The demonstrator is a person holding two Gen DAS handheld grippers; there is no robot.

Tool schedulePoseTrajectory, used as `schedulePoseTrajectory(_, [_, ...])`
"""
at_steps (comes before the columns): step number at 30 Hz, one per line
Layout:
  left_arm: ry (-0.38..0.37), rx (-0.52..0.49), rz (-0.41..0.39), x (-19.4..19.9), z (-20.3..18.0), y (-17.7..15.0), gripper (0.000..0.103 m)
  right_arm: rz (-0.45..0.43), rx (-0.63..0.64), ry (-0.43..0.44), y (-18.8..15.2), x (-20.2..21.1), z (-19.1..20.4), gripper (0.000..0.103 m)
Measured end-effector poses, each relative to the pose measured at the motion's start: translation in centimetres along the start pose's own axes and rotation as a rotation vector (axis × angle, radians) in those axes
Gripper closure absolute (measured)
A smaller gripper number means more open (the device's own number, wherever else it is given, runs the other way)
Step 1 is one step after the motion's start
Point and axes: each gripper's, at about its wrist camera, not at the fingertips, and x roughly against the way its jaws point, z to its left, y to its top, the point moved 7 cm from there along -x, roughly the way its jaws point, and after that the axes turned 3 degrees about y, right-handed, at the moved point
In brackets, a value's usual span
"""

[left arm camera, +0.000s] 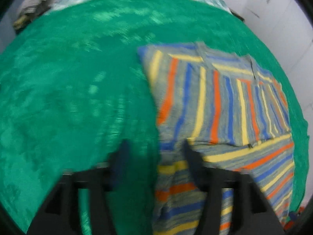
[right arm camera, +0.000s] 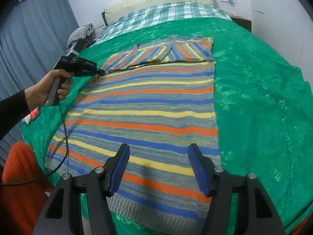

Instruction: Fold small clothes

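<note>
Striped knit sweater (right arm camera: 148,105) lies flat on green bedspread (right arm camera: 264,98) over bed, sleeves already folded across chest. Knit looks soft, limp, light, stretchy; best taken at hem corners or side edge. Left hand-held gripper (right arm camera: 98,72) at sweater's left edge, jaws apart, nothing pinched. Right hand-held gripper (right arm camera: 158,163) released above hem.
</note>
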Motion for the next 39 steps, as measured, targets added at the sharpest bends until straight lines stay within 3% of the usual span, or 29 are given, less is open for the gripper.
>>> schedulePoseTrajectory(3, [0.022, -0.055, -0.010, 1.4, -0.3, -2.3, 0.022, -0.015, -0.008, -0.018, 0.3, 0.5, -0.5, 0.041])
schedulePoseTrajectory(7, [0.105, -0.128, 0.013, 3.5, 0.7, -7.5, 0.022, 0.005, -0.033, -0.076, 0.5, 0.5, -2.0, 0.041])
schedulePoseTrajectory(12, [0.061, -0.113, -0.080, 9.9, 1.9, -12.0, 0.017, 0.023, -0.030, -0.204, 0.3, 1.3, -3.4, 0.041])
schedulePoseTrajectory(15, [0.042, -0.098, -0.131, 12.8, 1.6, -12.9, 0.015, 0.017, -0.030, -0.266, 0.4, 2.2, -3.8, 0.041])
schedulePoseTrajectory(23, [0.000, -0.067, -0.164, 15.1, 0.1, -15.4, 0.011, -0.012, 0.015, -0.378, 0.3, 4.8, -3.3, 0.035])
schedulePoseTrajectory(29, [0.028, -0.021, -0.102, 13.2, 1.0, -19.5, 0.011, -0.018, 0.031, -0.376, -0.1, 5.6, -3.0, 0.035])
schedulePoseTrajectory(35, [0.059, 0.020, -0.001, 10.8, 3.5, -23.9, 0.011, -0.031, -0.137, -0.325, -0.7, 7.1, -6.3, 0.035])
schedulePoseTrajectory(36, [0.050, 0.033, 0.009, 10.9, 3.8, -24.1, 0.011, -0.029, -0.165, -0.306, -0.8, 7.1, -6.8, 0.035])
schedulePoseTrajectory(39, [0.029, 0.042, 0.028, 10.7, 3.8, -24.4, 0.011, 0.002, -0.302, -0.136, -1.8, 6.8, -7.7, 0.035])
